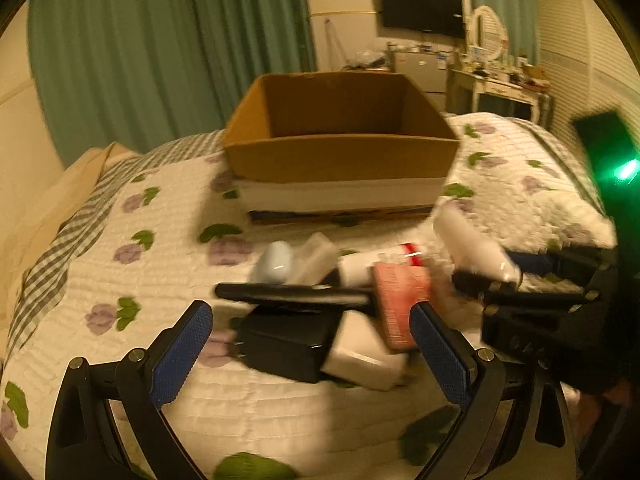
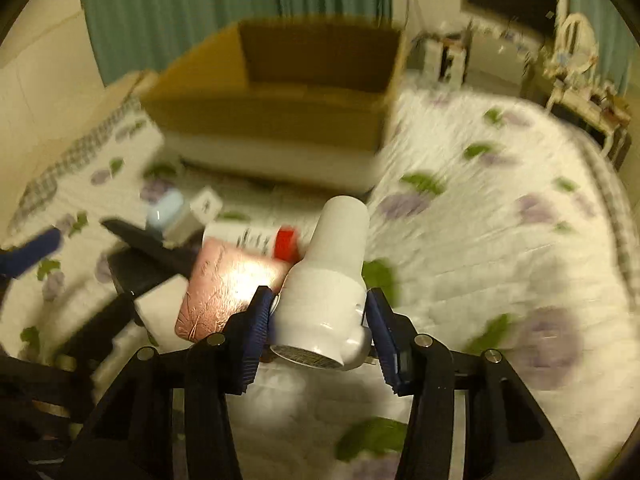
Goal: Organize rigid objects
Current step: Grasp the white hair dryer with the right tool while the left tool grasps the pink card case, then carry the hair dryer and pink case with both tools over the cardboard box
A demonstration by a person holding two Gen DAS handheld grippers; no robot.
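An open cardboard box [image 1: 340,128] stands on the bed, also in the right wrist view [image 2: 280,92]. A pile of objects lies in front of it: a black box [image 1: 288,340], a white block [image 1: 360,356], a pink box [image 1: 400,300], a black comb-like bar [image 1: 288,292], a pale blue case [image 1: 274,266], a white tube with a red cap [image 1: 380,264]. My left gripper [image 1: 312,344] is open just above the pile. My right gripper [image 2: 316,332] is shut on a white bottle [image 2: 332,280], held above the bed right of the pile; it also shows in the left wrist view [image 1: 472,248].
The bed has a white floral quilt [image 1: 120,260] with a checked border. Green curtains [image 1: 160,40] hang behind. A dressing table [image 1: 504,84] with a mirror and a wall TV [image 1: 420,10] are at the far right.
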